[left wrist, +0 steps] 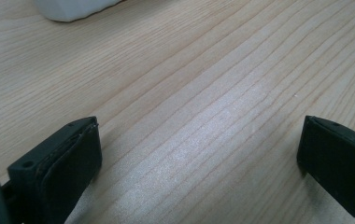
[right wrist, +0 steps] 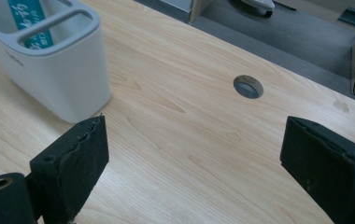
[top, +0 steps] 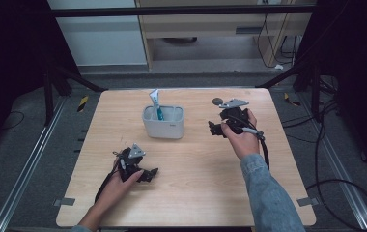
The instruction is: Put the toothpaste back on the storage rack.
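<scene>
Left gripper (top: 148, 174) held low with jaws spread wide; right gripper (top: 213, 128) raised farther forward, likewise gaping.

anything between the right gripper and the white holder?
Nothing: in the high view only bare wooden table separates the right gripper from the white holder. The right gripper view shows the same bare wood between its open jaws.

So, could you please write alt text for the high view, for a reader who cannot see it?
A person at a light wooden table holds an open black gripper in each hand, the left gripper near the front, the right gripper farther back. Between them stands a white holder with a blue-and-white tube upright inside.
</scene>
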Demonstrator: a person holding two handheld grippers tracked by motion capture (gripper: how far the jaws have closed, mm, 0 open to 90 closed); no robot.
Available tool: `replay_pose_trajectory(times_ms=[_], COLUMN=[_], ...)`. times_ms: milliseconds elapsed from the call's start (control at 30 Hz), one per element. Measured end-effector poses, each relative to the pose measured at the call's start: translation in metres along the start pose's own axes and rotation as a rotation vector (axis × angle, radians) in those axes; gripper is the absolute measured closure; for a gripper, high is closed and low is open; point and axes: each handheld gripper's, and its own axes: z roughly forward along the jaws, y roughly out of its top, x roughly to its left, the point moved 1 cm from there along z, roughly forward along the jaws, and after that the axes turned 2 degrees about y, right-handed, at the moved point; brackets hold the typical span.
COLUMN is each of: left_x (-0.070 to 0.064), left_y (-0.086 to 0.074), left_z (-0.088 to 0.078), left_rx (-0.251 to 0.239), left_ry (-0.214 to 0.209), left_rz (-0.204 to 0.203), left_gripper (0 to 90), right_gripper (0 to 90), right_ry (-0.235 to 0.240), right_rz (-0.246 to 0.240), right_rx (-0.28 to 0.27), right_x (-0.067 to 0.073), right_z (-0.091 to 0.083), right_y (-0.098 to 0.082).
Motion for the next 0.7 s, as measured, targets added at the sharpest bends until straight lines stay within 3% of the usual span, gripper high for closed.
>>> replay_pose_trajectory(times_ms=[400,700], left_x=[0.0,0.0], left_y=[0.0,0.0], left_z=[0.0,0.0], left_rx=[0.0,0.0], left_ry=[0.0,0.0], left_rz=[0.0,-0.002], left_gripper=[0.0,0.0], right_gripper=[8.4,8.6], right_ry=[-0.035,-0.047], right_rz=[0.031,0.046], right_rx=[0.033,0.057], right_x=[-0.021,-0.028], right_z=[0.0,0.004], right_y=[-0.032,-0.055])
